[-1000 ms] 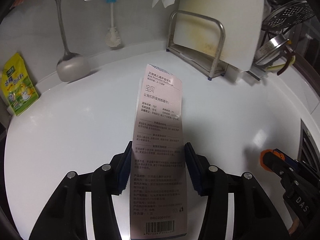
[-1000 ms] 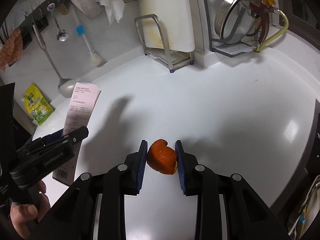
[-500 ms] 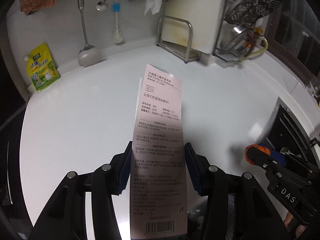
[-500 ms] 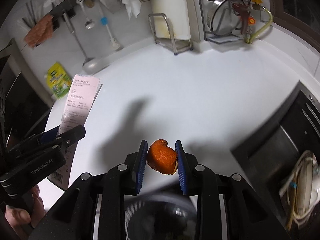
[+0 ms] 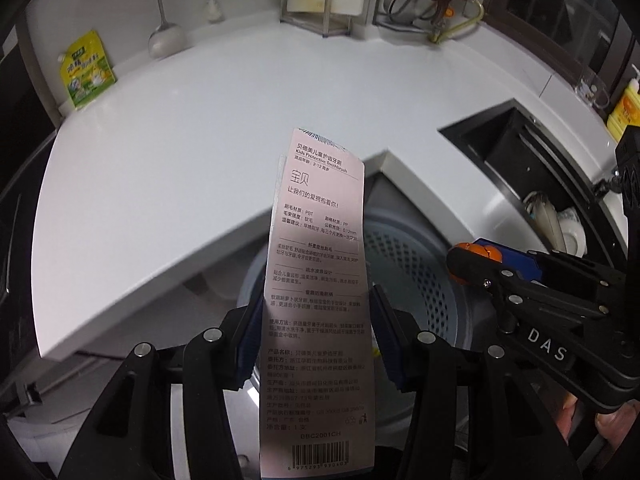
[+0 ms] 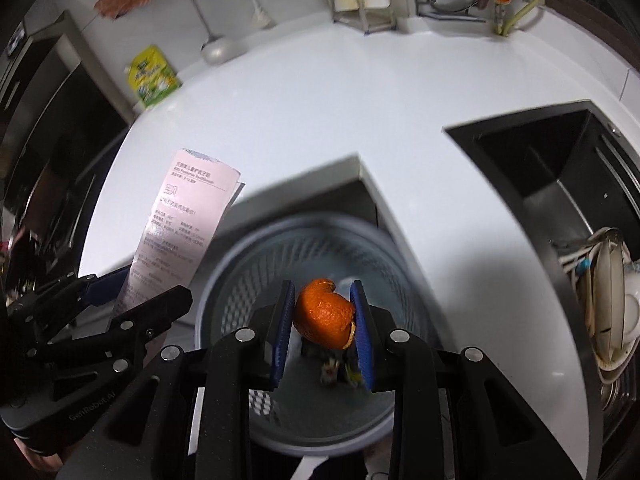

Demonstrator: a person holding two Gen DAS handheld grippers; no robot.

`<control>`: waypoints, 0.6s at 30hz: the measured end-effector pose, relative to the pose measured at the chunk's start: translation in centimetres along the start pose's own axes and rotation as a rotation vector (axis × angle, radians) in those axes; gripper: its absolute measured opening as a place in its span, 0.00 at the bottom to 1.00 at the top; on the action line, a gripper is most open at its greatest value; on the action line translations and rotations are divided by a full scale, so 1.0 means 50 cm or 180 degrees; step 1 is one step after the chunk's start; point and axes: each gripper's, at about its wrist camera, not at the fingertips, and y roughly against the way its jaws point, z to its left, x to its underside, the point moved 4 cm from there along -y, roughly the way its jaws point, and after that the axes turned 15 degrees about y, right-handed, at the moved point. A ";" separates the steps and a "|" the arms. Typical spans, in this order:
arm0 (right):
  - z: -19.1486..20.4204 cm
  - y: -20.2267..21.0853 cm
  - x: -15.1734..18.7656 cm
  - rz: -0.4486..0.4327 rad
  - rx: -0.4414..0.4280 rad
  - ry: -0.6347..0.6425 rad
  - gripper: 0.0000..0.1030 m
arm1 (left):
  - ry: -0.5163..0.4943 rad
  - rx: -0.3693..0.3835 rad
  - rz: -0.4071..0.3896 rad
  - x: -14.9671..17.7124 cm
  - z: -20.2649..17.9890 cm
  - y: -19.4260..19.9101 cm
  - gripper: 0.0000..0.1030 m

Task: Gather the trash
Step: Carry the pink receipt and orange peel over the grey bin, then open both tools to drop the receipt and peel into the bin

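My left gripper [image 5: 316,336] is shut on a long pink toothbrush package card [image 5: 316,280], held upright off the counter edge; the card also shows in the right wrist view [image 6: 180,236]. My right gripper [image 6: 322,332] is shut on a piece of orange peel [image 6: 324,316], held over the open mouth of a grey perforated trash bin [image 6: 240,292]. In the left wrist view the bin [image 5: 420,280] lies below and just right of the card, and the right gripper with the peel [image 5: 480,254] is at the right.
The white countertop [image 5: 180,160] has a notched front edge by the bin. A black sink [image 6: 560,184] with dishes is at the right. A green pouch [image 5: 86,70], ladle [image 5: 162,40], brush and cutting-board rack [image 5: 316,4] line the back wall.
Both grippers pulled back from over the counter and now hang past its front edge above the bin, which has come into view. Both still hold their items.
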 end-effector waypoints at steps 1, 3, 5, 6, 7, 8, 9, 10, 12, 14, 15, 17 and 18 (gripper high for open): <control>0.004 -0.003 0.011 0.0027 -0.0015 0.0016 0.27 | 0.0014 -0.0024 0.0024 0.010 0.001 -0.003 0.48; 0.007 -0.009 0.024 0.0060 -0.0067 0.0017 0.27 | 0.0081 -0.0059 0.0077 0.024 0.009 -0.009 0.48; 0.006 -0.011 0.032 0.0074 -0.0091 0.0016 0.27 | 0.0147 -0.0083 0.0096 0.031 0.016 -0.010 0.48; 0.007 -0.009 0.035 0.0071 -0.0114 0.0012 0.27 | 0.0179 -0.0107 0.0097 0.033 0.020 -0.009 0.48; 0.006 -0.008 0.035 0.0064 -0.0124 0.0010 0.27 | 0.0200 -0.0119 0.0093 0.034 0.023 -0.007 0.49; 0.005 -0.004 0.035 0.0042 -0.0135 0.0004 0.27 | 0.0220 -0.0133 0.0079 0.034 0.025 -0.005 0.49; 0.004 -0.001 0.032 0.0027 -0.0146 -0.0001 0.28 | 0.0230 -0.0159 0.0059 0.036 0.026 -0.001 0.49; 0.004 0.003 0.031 0.0013 -0.0156 -0.0004 0.32 | 0.0234 -0.0177 0.0051 0.036 0.026 0.001 0.50; 0.003 0.012 0.027 -0.0030 -0.0169 -0.0010 0.46 | 0.0249 -0.0200 0.0027 0.035 0.027 0.009 0.57; 0.003 0.026 0.021 -0.0104 -0.0134 0.0002 0.57 | 0.0272 -0.0193 -0.0025 0.032 0.025 0.021 0.66; 0.003 0.034 0.018 -0.0133 -0.0115 0.0019 0.57 | 0.0279 -0.0203 -0.0050 0.031 0.024 0.026 0.67; 0.001 0.041 0.015 -0.0147 -0.0111 0.0024 0.57 | 0.0291 -0.0216 -0.0086 0.027 0.023 0.035 0.70; -0.001 0.046 0.015 -0.0134 -0.0100 0.0018 0.57 | 0.0301 -0.0219 -0.0100 0.024 0.022 0.040 0.70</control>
